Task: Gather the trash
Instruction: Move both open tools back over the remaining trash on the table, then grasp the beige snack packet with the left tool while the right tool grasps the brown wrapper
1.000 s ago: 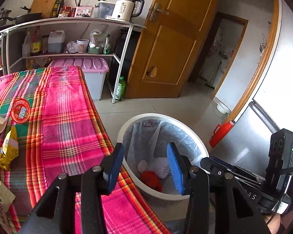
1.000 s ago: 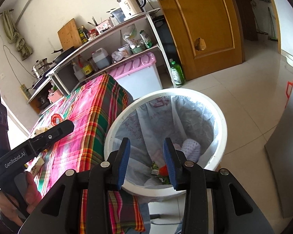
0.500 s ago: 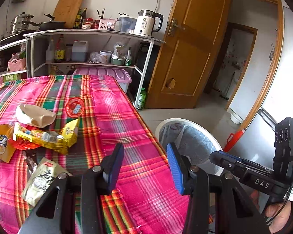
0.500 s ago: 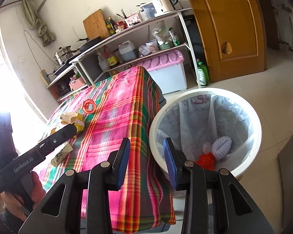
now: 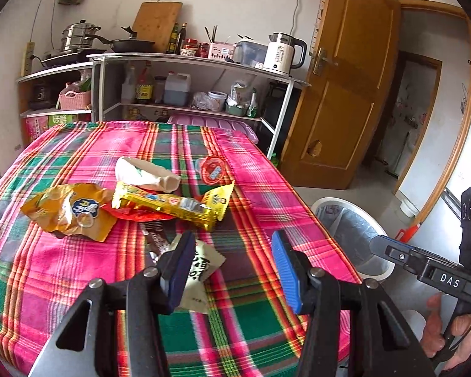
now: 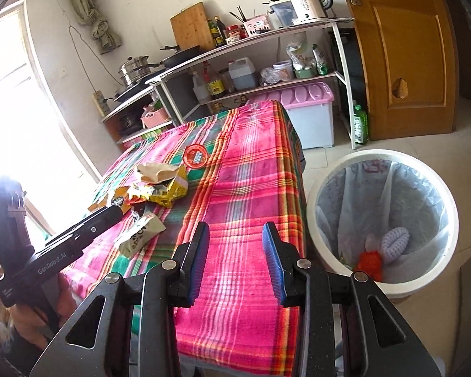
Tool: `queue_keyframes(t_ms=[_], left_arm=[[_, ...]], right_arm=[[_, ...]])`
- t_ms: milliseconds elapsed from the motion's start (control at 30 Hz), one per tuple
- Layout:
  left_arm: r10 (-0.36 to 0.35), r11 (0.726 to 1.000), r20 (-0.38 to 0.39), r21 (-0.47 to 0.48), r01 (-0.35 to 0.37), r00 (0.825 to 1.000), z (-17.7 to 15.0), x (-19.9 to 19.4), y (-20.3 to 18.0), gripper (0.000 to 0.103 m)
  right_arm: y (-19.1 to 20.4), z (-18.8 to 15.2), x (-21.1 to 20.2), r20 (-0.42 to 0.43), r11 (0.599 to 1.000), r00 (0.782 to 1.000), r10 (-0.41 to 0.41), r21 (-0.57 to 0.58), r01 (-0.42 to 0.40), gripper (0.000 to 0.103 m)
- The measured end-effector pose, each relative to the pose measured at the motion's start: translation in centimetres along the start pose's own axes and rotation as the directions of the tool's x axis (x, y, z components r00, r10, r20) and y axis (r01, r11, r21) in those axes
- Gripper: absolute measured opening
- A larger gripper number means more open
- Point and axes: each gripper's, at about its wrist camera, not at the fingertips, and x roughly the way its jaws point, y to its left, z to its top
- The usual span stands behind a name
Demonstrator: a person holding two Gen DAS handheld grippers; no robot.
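Several wrappers lie on the plaid tablecloth (image 5: pixel 260 188): a yellow snack wrapper (image 5: pixel 172 204), an orange bag (image 5: pixel 66 210), a crumpled paper bag (image 5: pixel 144 172), a red round lid (image 5: pixel 212 169) and a pale packet (image 5: pixel 201 270) just under my left gripper (image 5: pixel 232 264), which is open and empty above the table. My right gripper (image 6: pixel 235 257) is open and empty above the table's near right edge. The white bin (image 6: pixel 383 220) with a plastic liner stands on the floor to the right and holds a red scrap (image 6: pixel 369 262) and a white knitted item (image 6: pixel 394 245).
A shelf rack (image 5: pixel 185 75) with a kettle, bottles and pans stands behind the table. A pink-lidded storage box (image 6: pixel 301 110) sits under it. A wooden door (image 5: pixel 342 94) is at the right. The bin also shows in the left wrist view (image 5: pixel 348 229).
Both grippers have swung left from over the bin to over the table. The wrappers have come into view ahead of the left gripper. Both stay open and empty.
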Motion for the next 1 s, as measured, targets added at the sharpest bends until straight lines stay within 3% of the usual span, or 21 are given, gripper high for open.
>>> queue_keyframes(t_ms=[267, 667, 767, 1000], left_arm=[[0.048, 0.999, -0.029, -0.012, -0.048, 0.998, -0.8, 0.9, 2.5, 0.059], [0.102, 0.994, -0.149, 0.04, -0.097, 0.984, -2.3, 4.4, 2.7, 0.062], [0.131, 0.989, -0.157, 0.082, -0.119, 0.979, -2.3, 4.6, 2.1, 0.05], [0.11, 0.992, -0.122, 0.069, -0.102, 0.986, -2.4, 3.8, 2.2, 0.041]], right_arm=[[1.7, 0.1, 1.3, -0.02, 0.999, 0.999, 0.029, -0.038, -0.03, 0.036], [1.8, 0.3, 3.4, -0.057, 0.998, 0.998, 0.04, -0.041, -0.043, 0.036], [1.9, 0.3, 3.9, -0.064, 0.998, 0.997, 0.042, -0.041, -0.045, 0.036], [2.2, 0.3, 4.5, -0.076, 0.998, 0.996, 0.044, -0.048, -0.048, 0.036]])
